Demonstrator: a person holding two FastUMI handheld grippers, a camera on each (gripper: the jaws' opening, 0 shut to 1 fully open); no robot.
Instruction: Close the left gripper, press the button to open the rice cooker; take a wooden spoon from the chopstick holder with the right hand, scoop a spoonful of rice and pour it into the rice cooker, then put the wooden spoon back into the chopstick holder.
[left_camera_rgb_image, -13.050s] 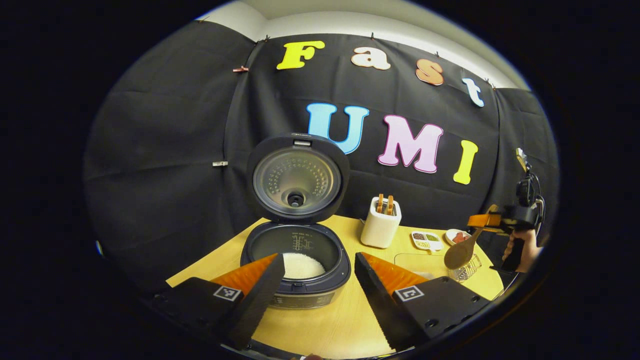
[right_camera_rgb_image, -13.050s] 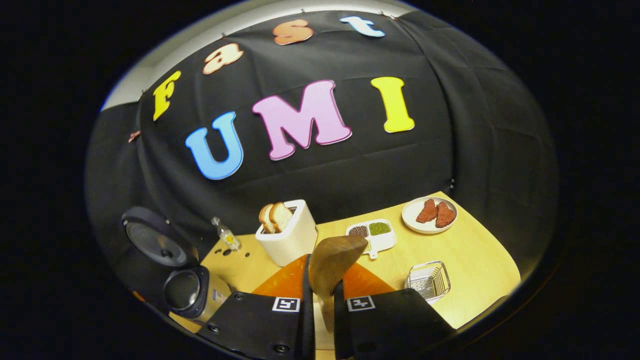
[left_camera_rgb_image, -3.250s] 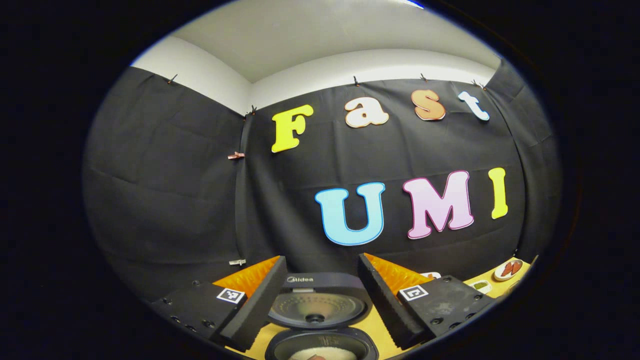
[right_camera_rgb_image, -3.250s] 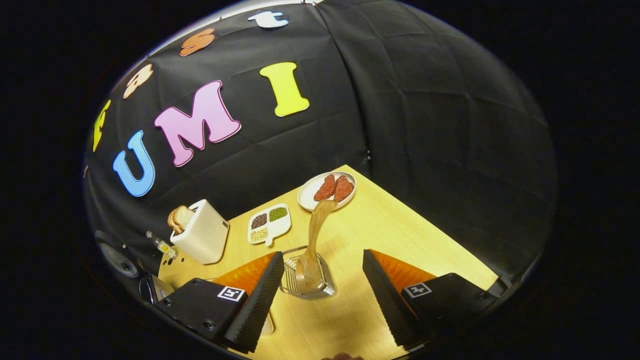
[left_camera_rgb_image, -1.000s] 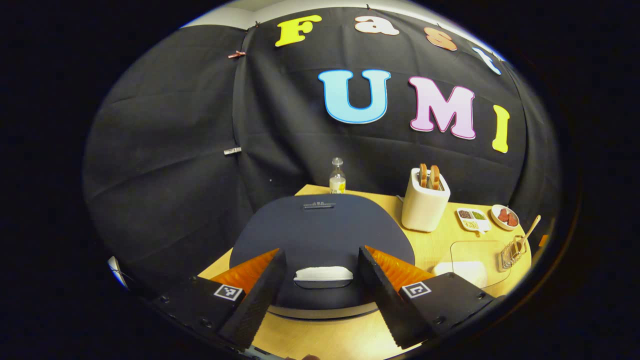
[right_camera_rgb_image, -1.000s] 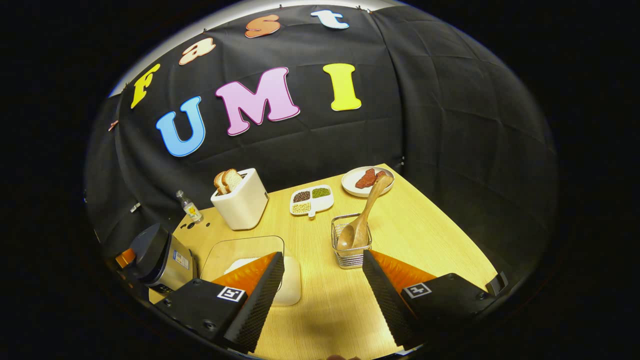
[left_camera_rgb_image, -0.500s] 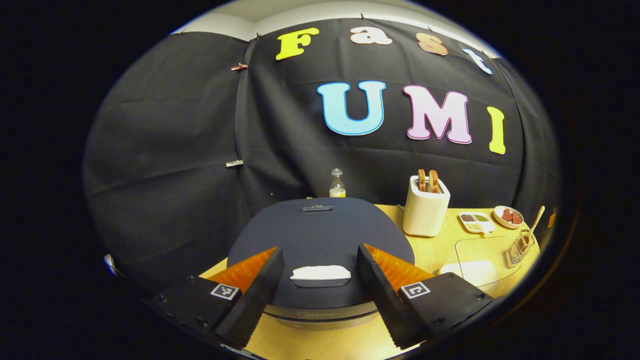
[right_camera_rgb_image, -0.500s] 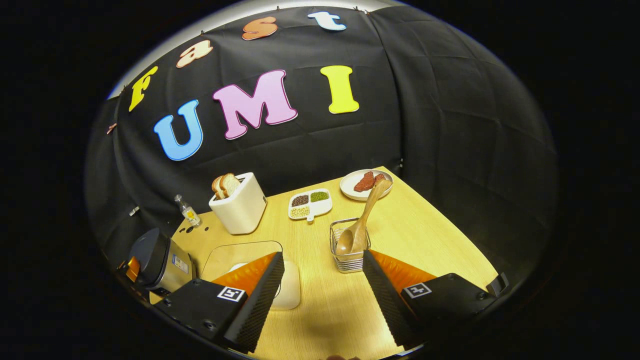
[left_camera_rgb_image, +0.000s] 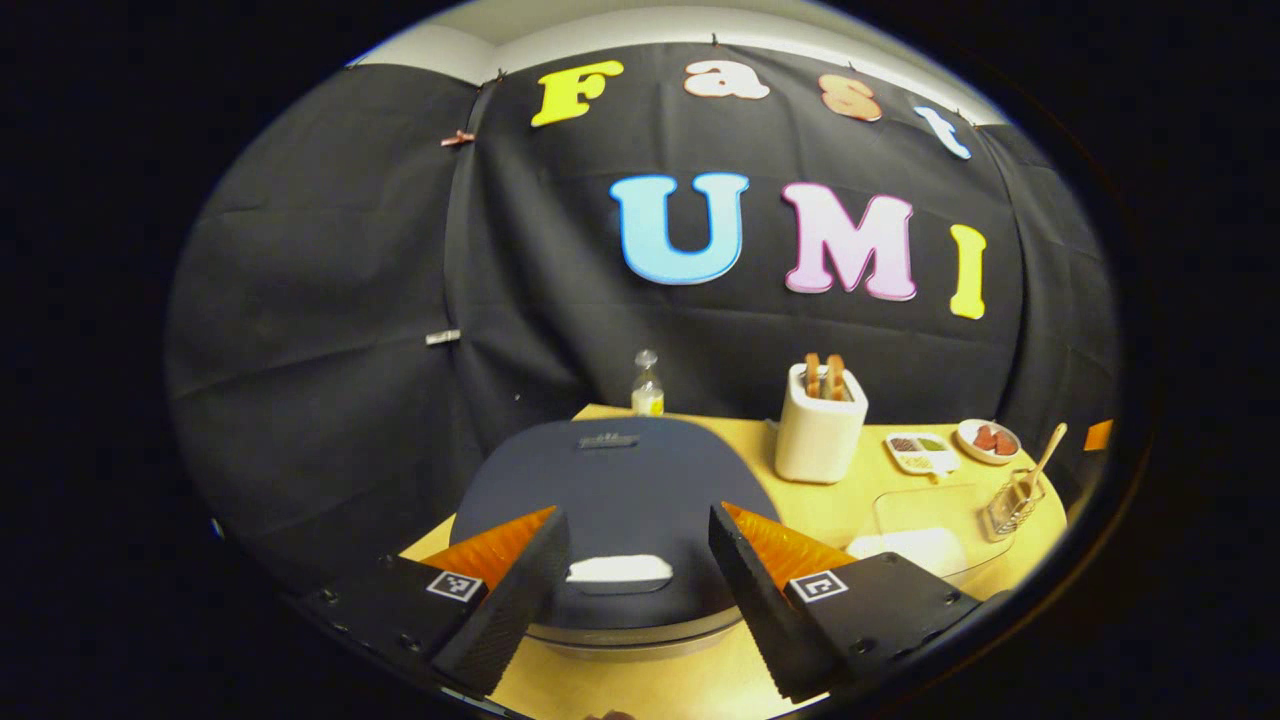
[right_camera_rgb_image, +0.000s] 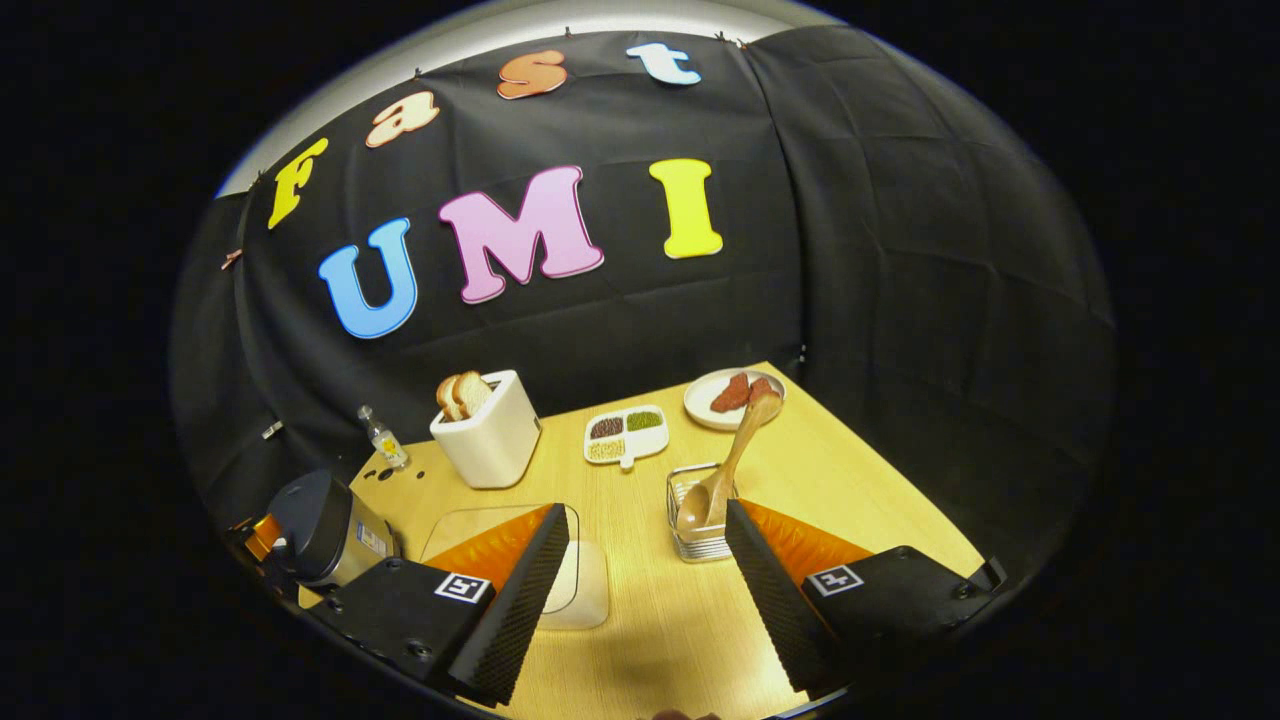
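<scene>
The dark rice cooker (left_camera_rgb_image: 610, 480) stands with its lid down, a white button (left_camera_rgb_image: 620, 568) at the lid's front. My left gripper (left_camera_rgb_image: 636, 515) hovers open just above that front edge, nothing between its fingers. The wooden spoon (right_camera_rgb_image: 735, 455) rests bowl-down in the wire chopstick holder (right_camera_rgb_image: 700, 535), handle leaning toward the back right. My right gripper (right_camera_rgb_image: 646, 512) is open and empty, a little in front of the holder. The clear rice container (right_camera_rgb_image: 590, 590) lies beside its left finger. The cooker (right_camera_rgb_image: 320, 535) also shows far left in the right gripper view.
At the back stand a white toaster (right_camera_rgb_image: 487, 430) with bread, a small bottle (right_camera_rgb_image: 380, 437), a sectioned dish of grains (right_camera_rgb_image: 625, 432) and a plate of red meat (right_camera_rgb_image: 715, 400). The wooden table (right_camera_rgb_image: 850, 480) ends at the black cloth on the right.
The spoon has gone from my right gripper into the holder, and the cooker lid has come down. Over the last second both open grippers have drawn back slightly.
</scene>
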